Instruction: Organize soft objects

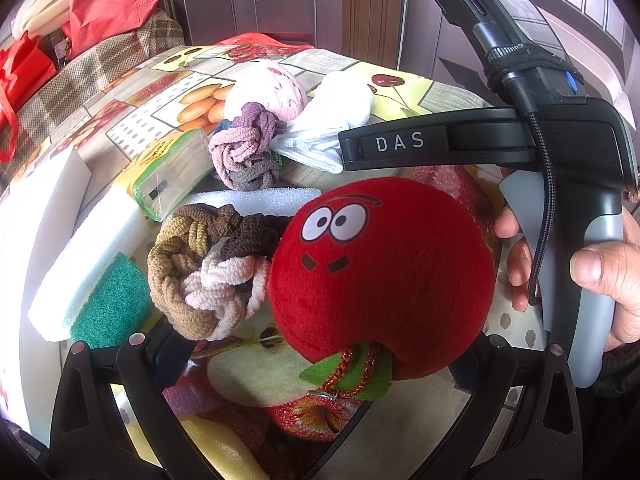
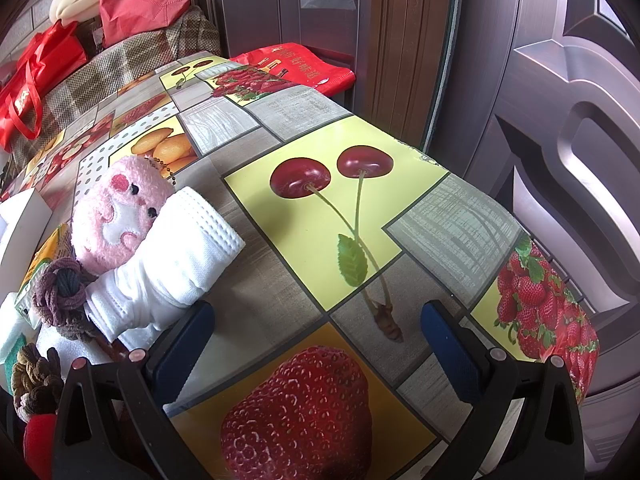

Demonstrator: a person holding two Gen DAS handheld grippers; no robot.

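Note:
A red plush apple [image 1: 380, 272] with cartoon eyes sits on the fruit-print tablecloth [image 2: 360, 148] between the spread fingers of my left gripper [image 1: 318, 364], which is open. Its left pad stands clear of the plush. My right gripper [image 2: 318, 340] is open and holds nothing. Its left finger is close beside the rolled white socks [image 2: 176, 256]. Behind them lie a pink plush [image 2: 120, 212] and a purple hair-tie bundle [image 1: 244, 148]. A brown and cream hair-tie bundle [image 1: 204, 272] rests just left of the apple.
White foam blocks [image 1: 100, 248], a green sponge [image 1: 112, 304] and a green-edged packet [image 1: 172, 176] lie at the left. A yellow sponge [image 1: 216, 444] is near my left finger. A hand [image 1: 608, 276] holds the right gripper's body [image 1: 400, 144] over the socks. Red bags [image 2: 40, 80] sit beyond the table.

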